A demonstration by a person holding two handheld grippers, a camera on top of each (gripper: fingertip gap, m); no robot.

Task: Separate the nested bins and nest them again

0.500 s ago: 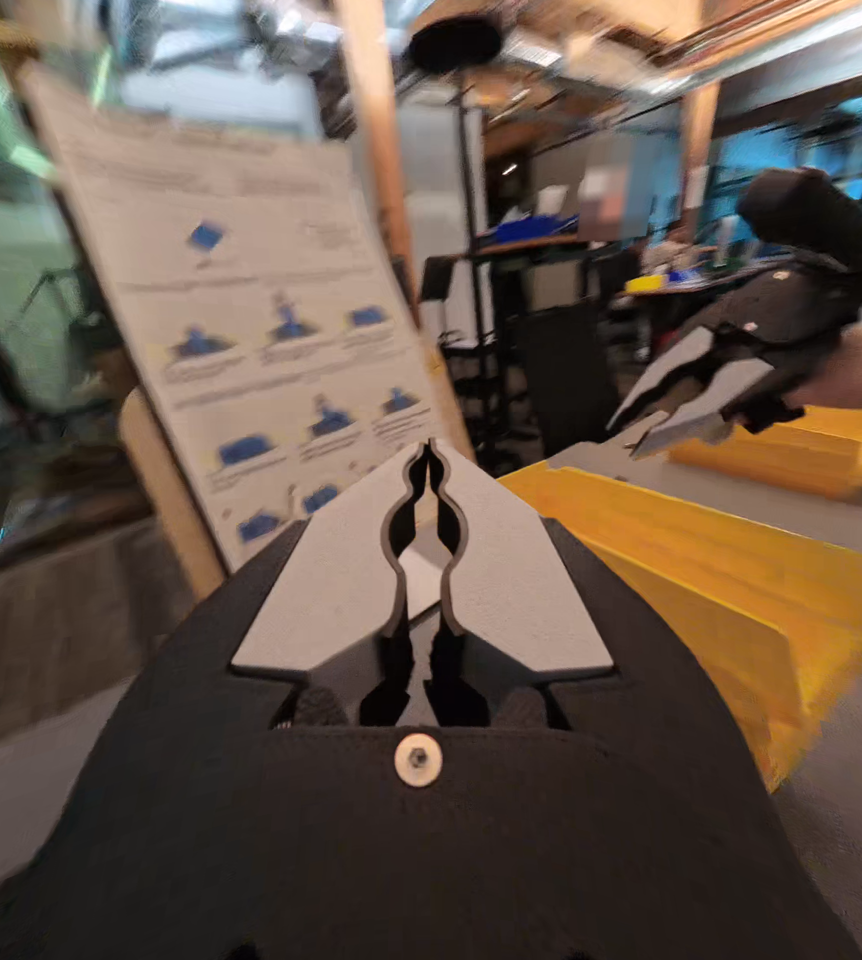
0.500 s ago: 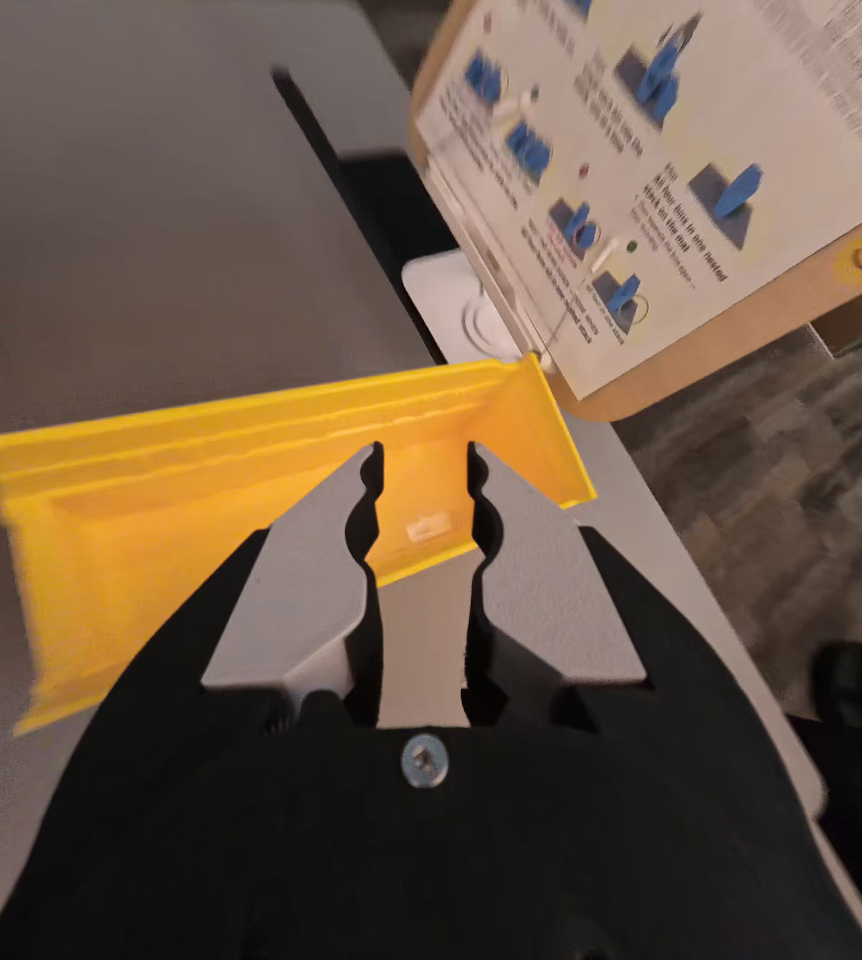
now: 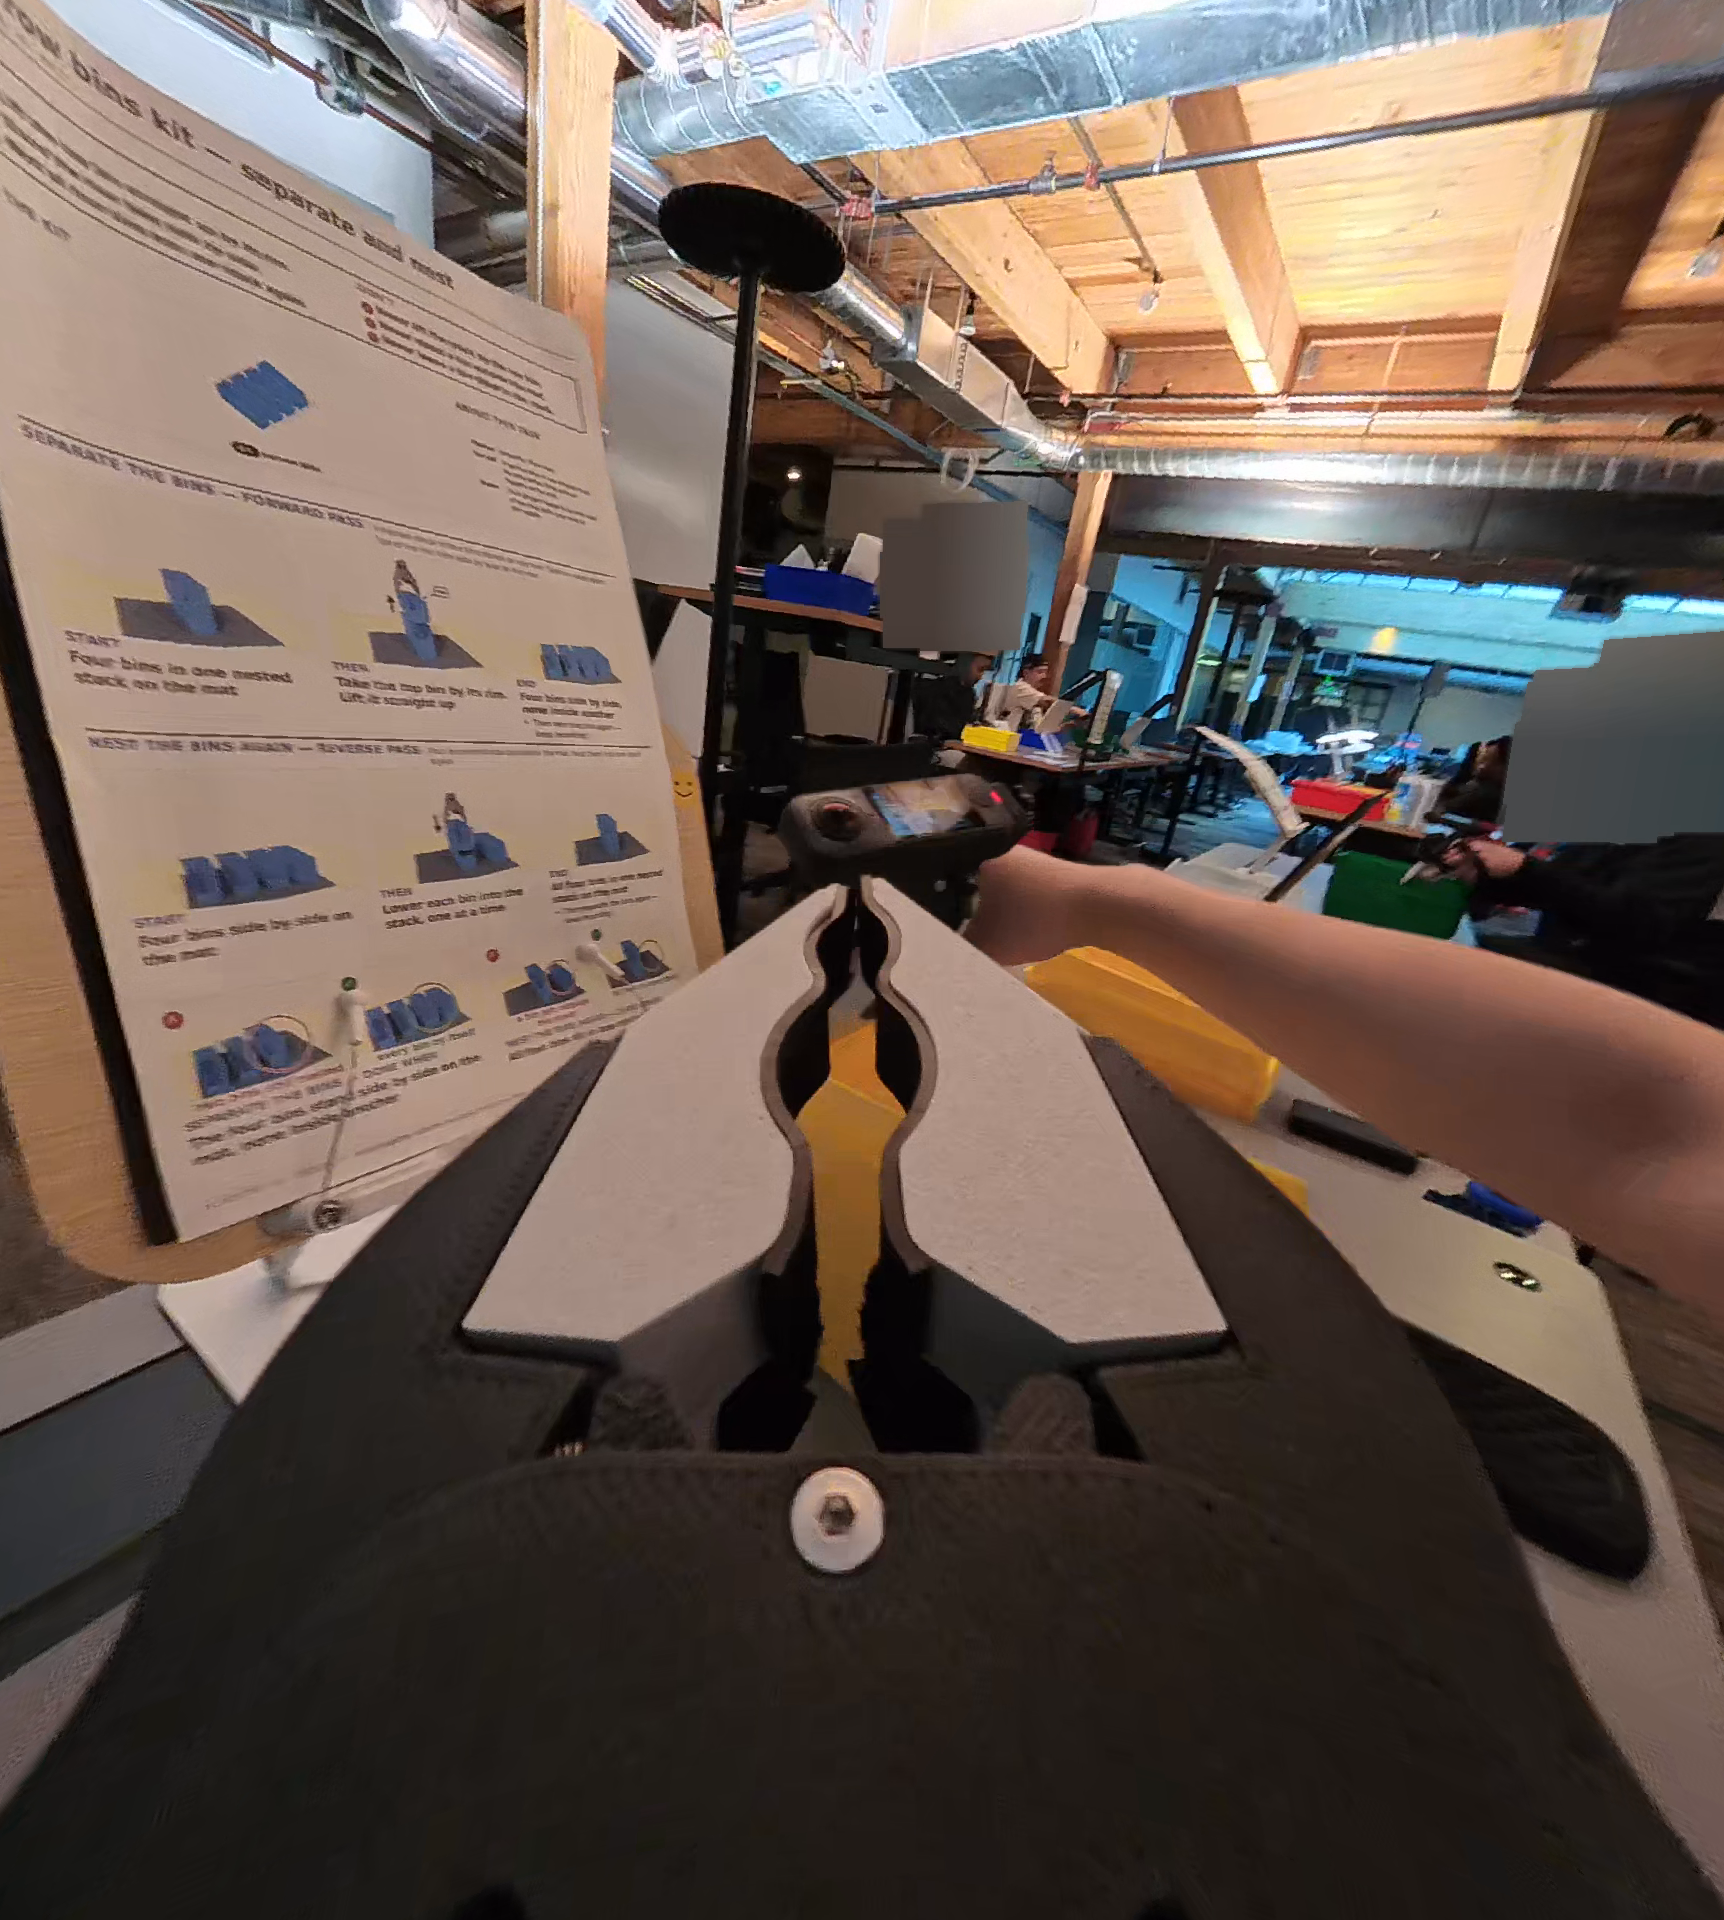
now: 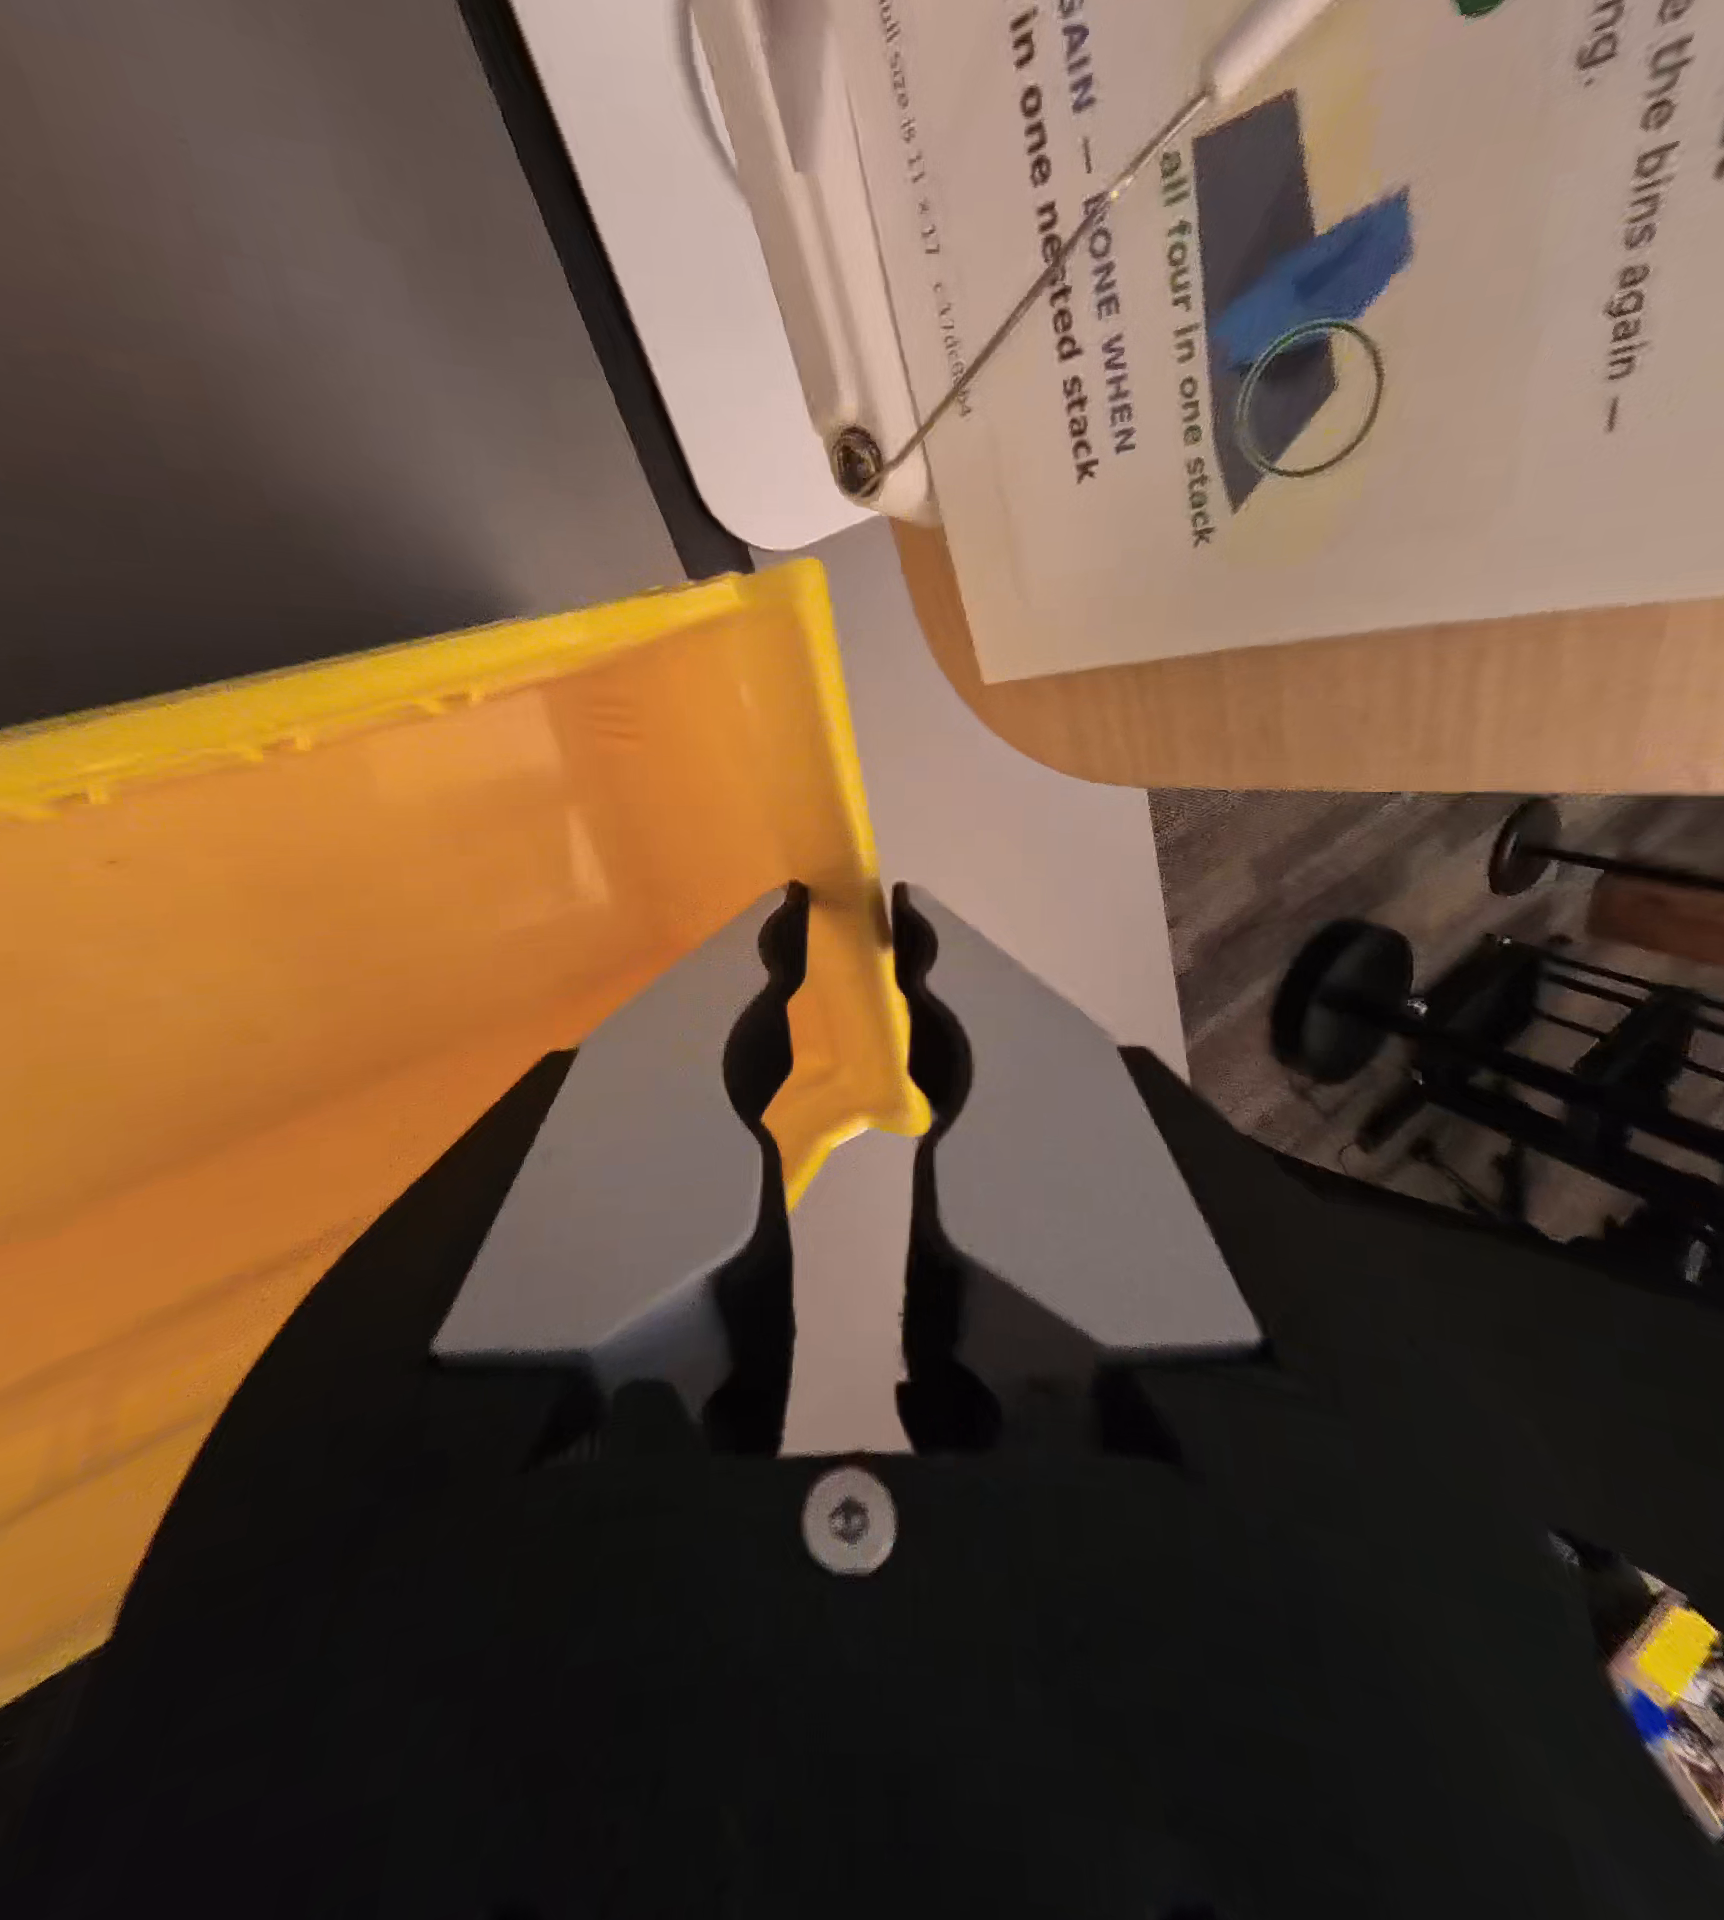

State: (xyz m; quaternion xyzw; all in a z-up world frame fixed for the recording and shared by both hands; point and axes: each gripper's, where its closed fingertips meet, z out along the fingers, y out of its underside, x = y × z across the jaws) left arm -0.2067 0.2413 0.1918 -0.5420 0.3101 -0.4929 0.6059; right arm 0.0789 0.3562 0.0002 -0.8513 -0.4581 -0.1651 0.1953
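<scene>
A yellow bin (image 4: 338,935) lies on the grey tabletop (image 4: 1003,935) beside the propped instruction sheet (image 3: 318,727). The right gripper (image 4: 845,896) has its fingers pinched on the bin's end wall. The left gripper (image 3: 854,891) hangs above, fingers closed on nothing.

Left wrist view level across the room, past its claw (image 3: 853,899); right wrist view steeply down, close on the yellow bin (image 4: 338,935); both share the instruction sheet (image 3: 318,727).
</scene>
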